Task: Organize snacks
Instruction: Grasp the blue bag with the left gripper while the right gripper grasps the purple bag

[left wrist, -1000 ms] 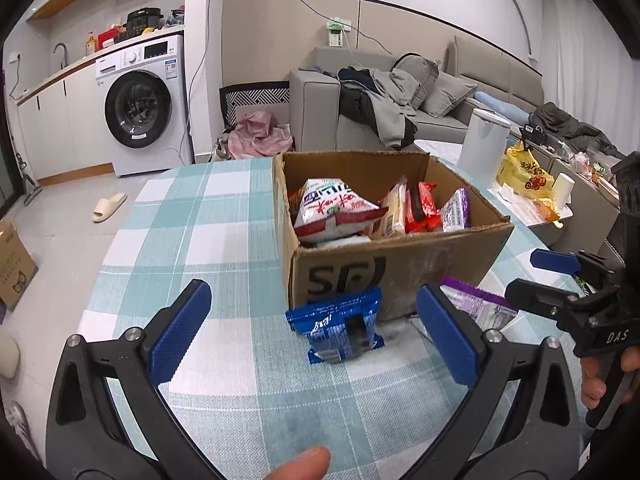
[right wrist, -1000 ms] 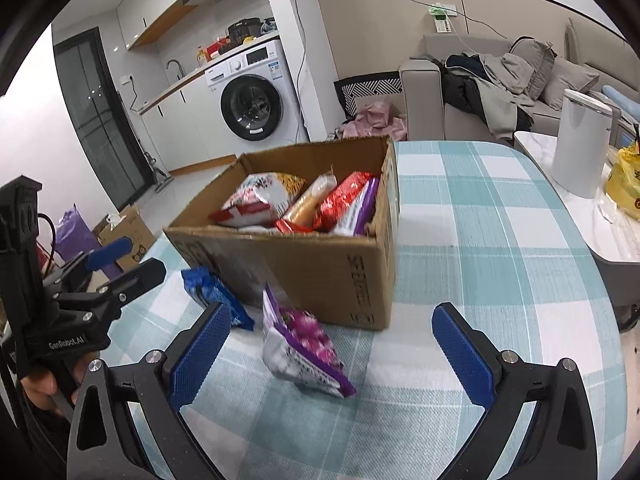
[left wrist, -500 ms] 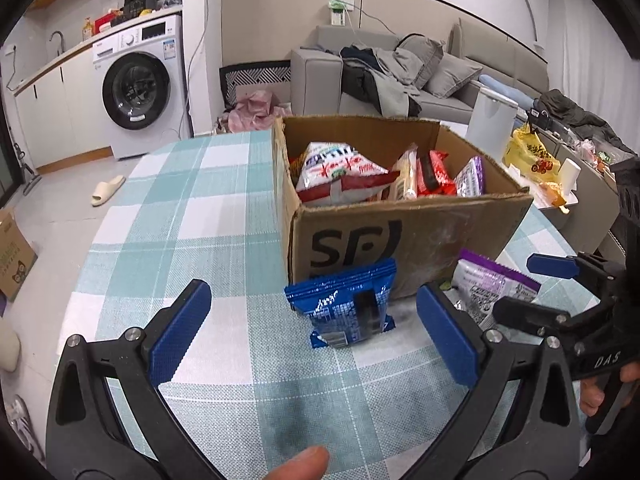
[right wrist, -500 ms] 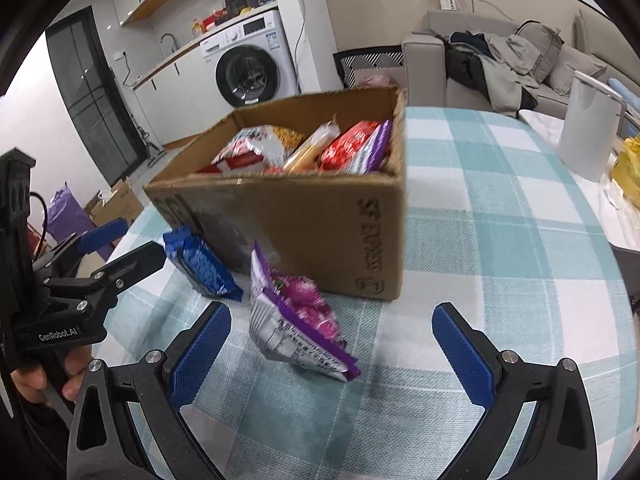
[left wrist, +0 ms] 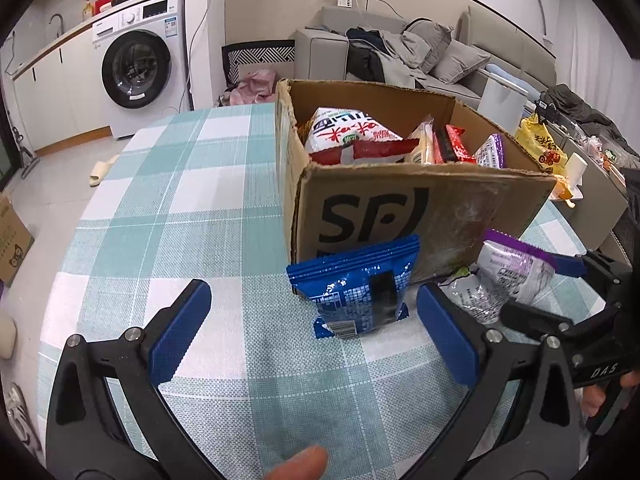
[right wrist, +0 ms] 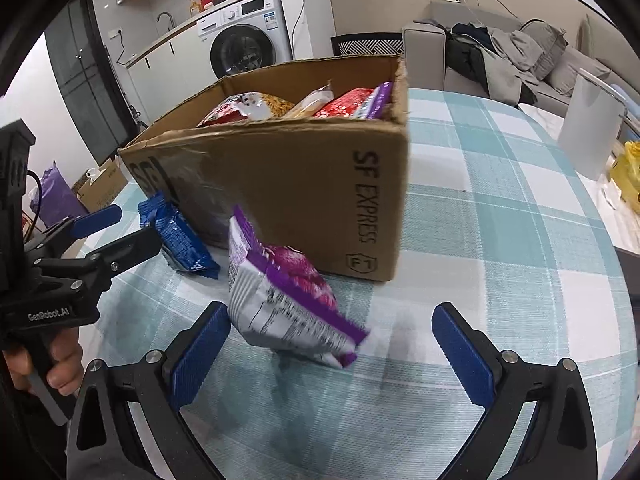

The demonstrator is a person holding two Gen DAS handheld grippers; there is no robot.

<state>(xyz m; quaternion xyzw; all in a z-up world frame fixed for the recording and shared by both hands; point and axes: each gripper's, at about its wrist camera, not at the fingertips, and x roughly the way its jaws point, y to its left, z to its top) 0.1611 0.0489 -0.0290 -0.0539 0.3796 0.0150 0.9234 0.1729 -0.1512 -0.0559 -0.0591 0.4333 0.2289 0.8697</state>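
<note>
A cardboard SF box (left wrist: 400, 208) (right wrist: 304, 192) holds several snack packs on the checked table. A blue snack pack (left wrist: 360, 288) (right wrist: 180, 240) leans against the box front. A purple and silver pack (left wrist: 504, 276) (right wrist: 288, 300) leans beside it. My left gripper (left wrist: 316, 336) is open, just short of the blue pack. My right gripper (right wrist: 332, 352) is open, with the purple pack between its fingers and close to the left one. Each gripper shows in the other's view, the right one (left wrist: 560, 300) and the left one (right wrist: 104, 232).
The teal checked tablecloth (left wrist: 180, 200) covers a round table. A white kettle (right wrist: 588, 120) and a yellow bag (left wrist: 540, 148) stand on a side table at the right. A washing machine (left wrist: 136, 64) and a sofa (left wrist: 400, 52) are behind.
Both grippers have moved forward and down toward the packs. The blue and purple packs and the box loom larger. Both stay open.
</note>
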